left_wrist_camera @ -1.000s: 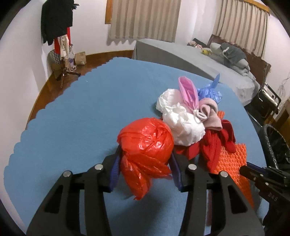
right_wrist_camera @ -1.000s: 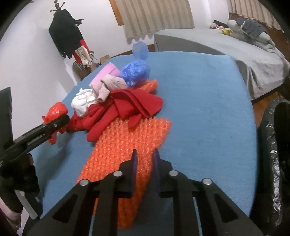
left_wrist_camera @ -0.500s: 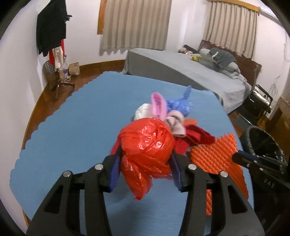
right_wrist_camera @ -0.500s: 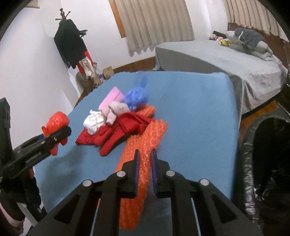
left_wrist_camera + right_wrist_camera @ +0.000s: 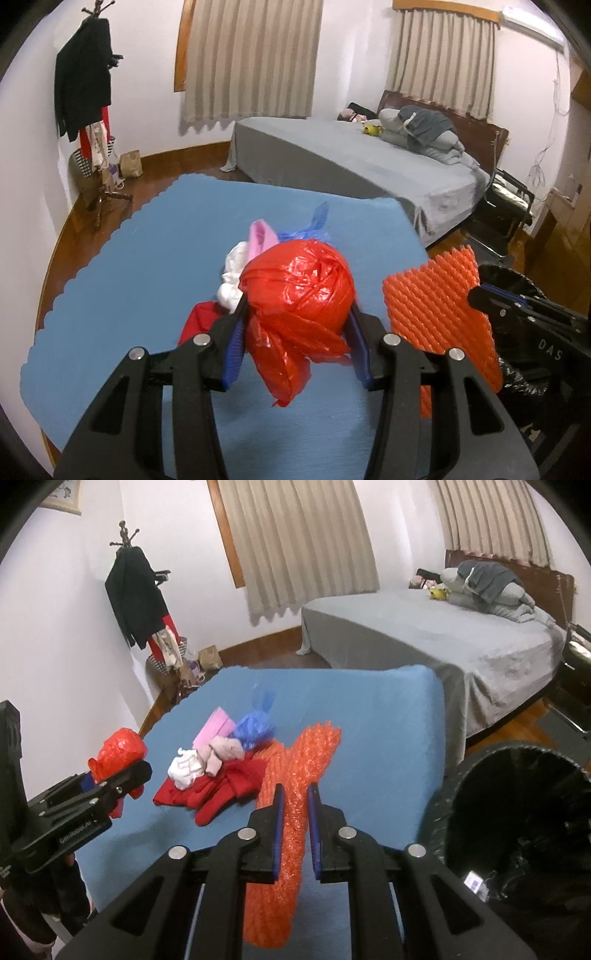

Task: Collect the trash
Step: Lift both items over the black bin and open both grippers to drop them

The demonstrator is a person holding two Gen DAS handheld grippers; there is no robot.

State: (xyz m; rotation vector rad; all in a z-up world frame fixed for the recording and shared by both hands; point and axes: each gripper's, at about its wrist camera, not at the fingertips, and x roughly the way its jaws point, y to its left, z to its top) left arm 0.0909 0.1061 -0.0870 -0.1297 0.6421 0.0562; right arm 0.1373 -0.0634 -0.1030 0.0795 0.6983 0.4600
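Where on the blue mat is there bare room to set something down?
Bare blue mat runs from the orange bubble wrap to the edge by the bin, and left of the pile. The pile around the red cloth is crowded.

Red bag [image 5: 299, 284] between tongs [image 5: 297, 325]

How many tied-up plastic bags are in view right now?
2: the red bag is held in the left hand-held gripper, and the blue bag lies in the pile on the table. Others may be hidden.
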